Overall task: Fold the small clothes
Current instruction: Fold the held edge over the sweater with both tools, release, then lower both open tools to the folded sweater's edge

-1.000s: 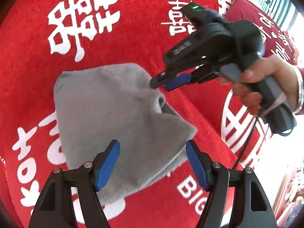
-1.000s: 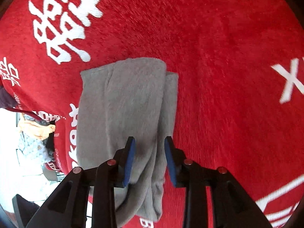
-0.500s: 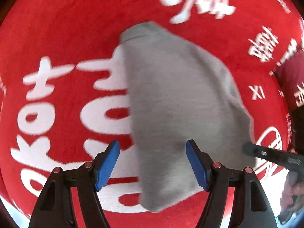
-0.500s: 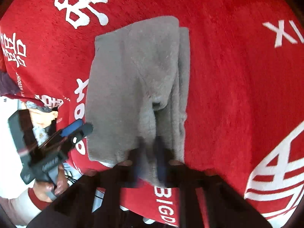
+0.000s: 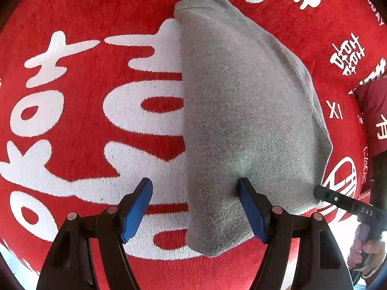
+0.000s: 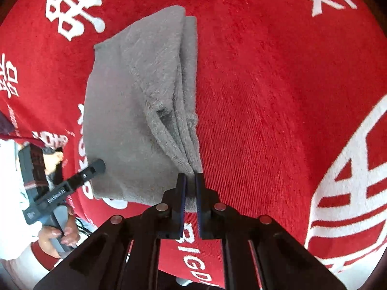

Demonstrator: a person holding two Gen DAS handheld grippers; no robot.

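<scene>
There is one piece of clothing, a small grey garment [image 5: 241, 111] of soft, fuzzy knit, and it lies on one red cloth [image 5: 96, 4] with a ribbed, towel-like pile and white woven characters and letters. In the left wrist view the garment runs as a long, smooth-topped shape from about 12 o'clock down to 6 o'clock, narrower at the far end and with a rounded folded edge along its 9 o'clock side. In the right wrist view the same garment [image 6: 135, 101] shows several layers stacked along its 3 o'clock edge, with a small puckered pocket in the middle where the layers gape. Two grippers are in play, each with two black fingers faced with blue pads. The left gripper [image 5: 196, 207] stands wide, its fingers well apart: one pad hangs over the bare cloth at 7 o'clock, the other [image 5: 251, 210] presses into the garment's top at 5 o'clock. The right gripper [image 6: 191, 200] is closed narrow on the garment's layered near corner, pinching the grey folds between its pads. From the left wrist view the right gripper [image 5: 321, 193] shows only as a black fingertip touching the garment's corner at 4 o'clock, with the person's hand [image 5: 367, 251] below it.
</scene>
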